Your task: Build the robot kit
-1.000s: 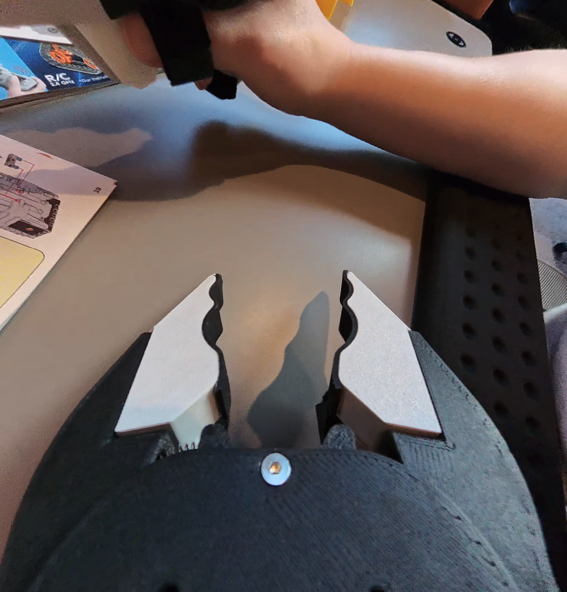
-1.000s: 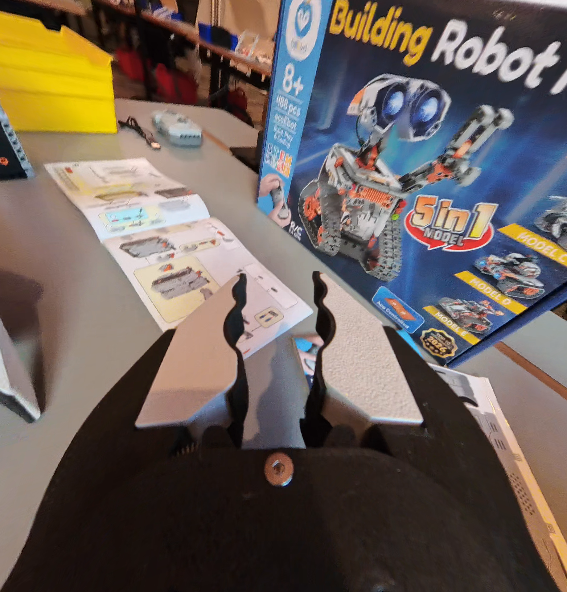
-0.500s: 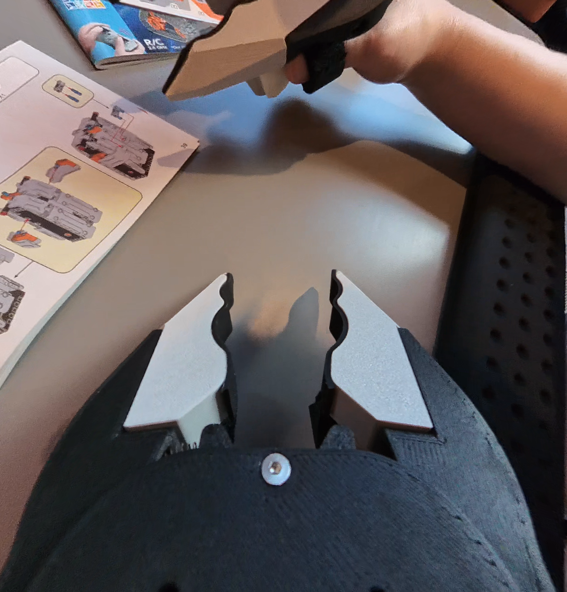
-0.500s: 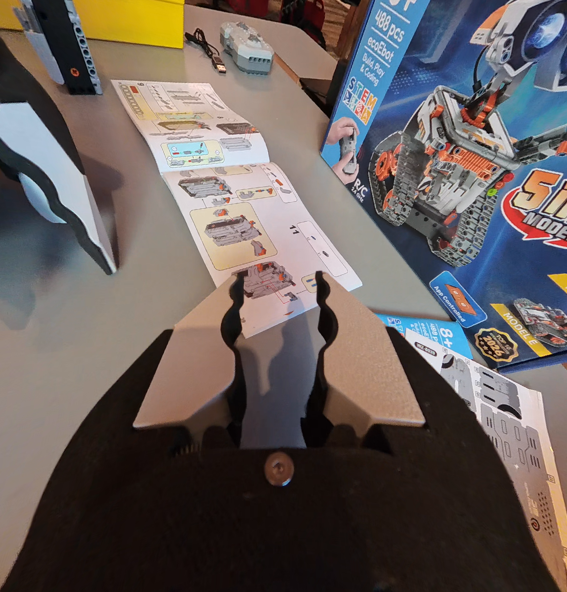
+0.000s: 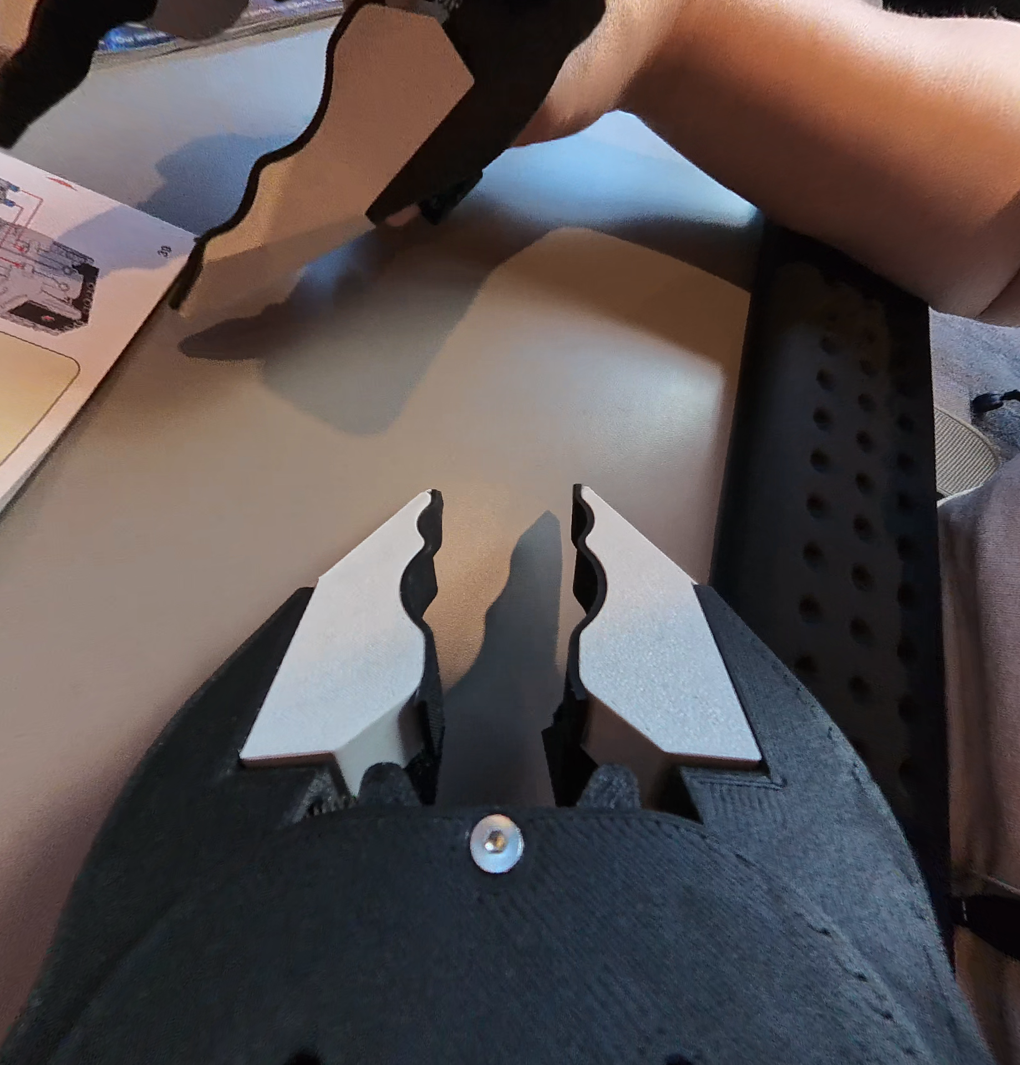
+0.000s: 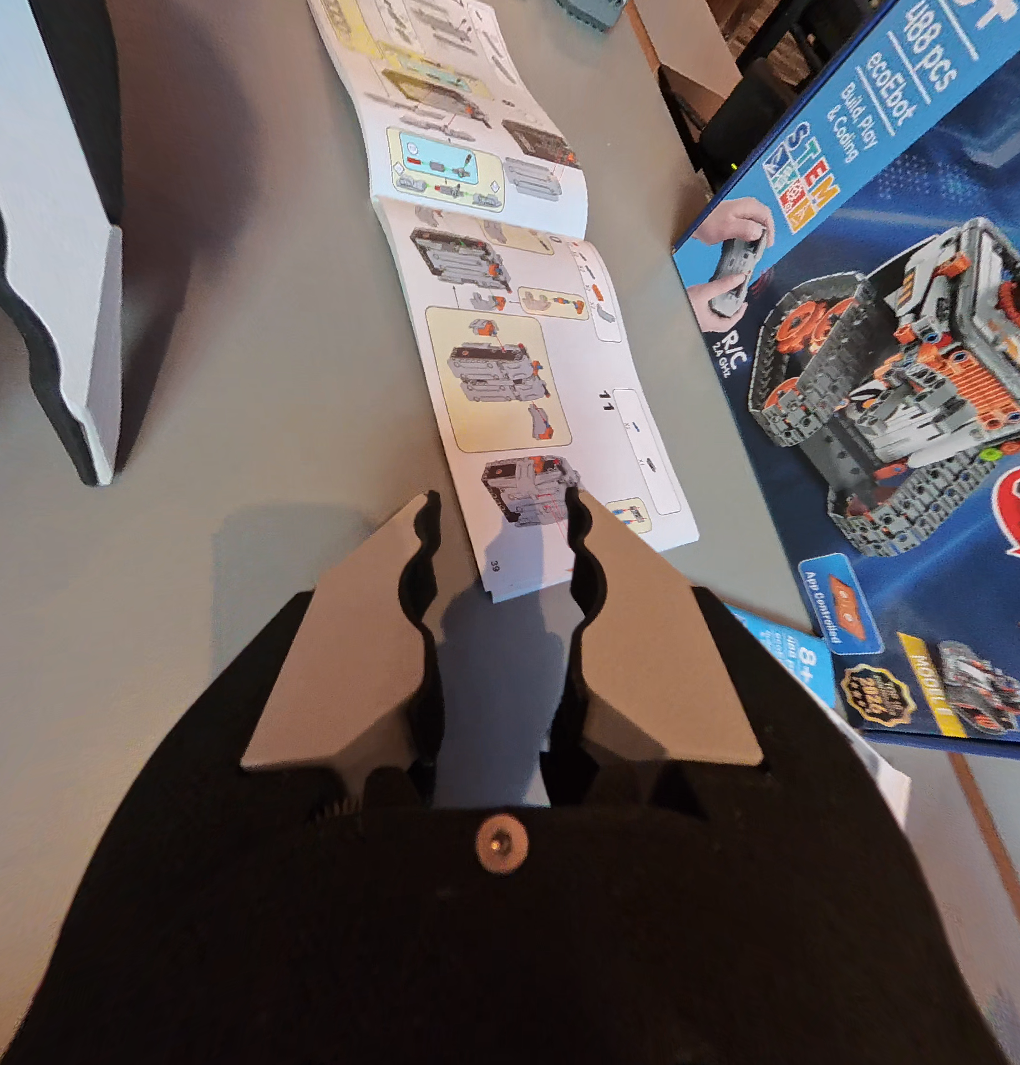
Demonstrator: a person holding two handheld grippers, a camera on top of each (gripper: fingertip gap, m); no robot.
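My left gripper [image 5: 504, 501] is open and empty, low over the bare grey table [image 5: 265, 518]. My right gripper [image 6: 501, 507] is open and empty, tilted down, with its tips over the near corner of an open instruction booklet [image 6: 524, 346]. The booklet's corner also shows in the left wrist view [image 5: 29, 299]. One finger of the right gripper [image 5: 352, 127] hangs ahead of the left gripper, with the person's forearm [image 5: 813, 144] behind it. One finger of the left gripper [image 6: 69, 288] stands at the upper left of the right wrist view.
A large blue toy box [image 6: 899, 346] stands along the right of the booklet. A small blue booklet [image 6: 784, 639] and a white sheet [image 6: 888, 772] lie at its near corner. A black perforated strip [image 5: 841, 490] runs along the table's right edge in the left wrist view.
My right gripper has tilted down and moved in over the booklet's near corner, closer to the left gripper. My left gripper's jaws have narrowed somewhat but stay open.
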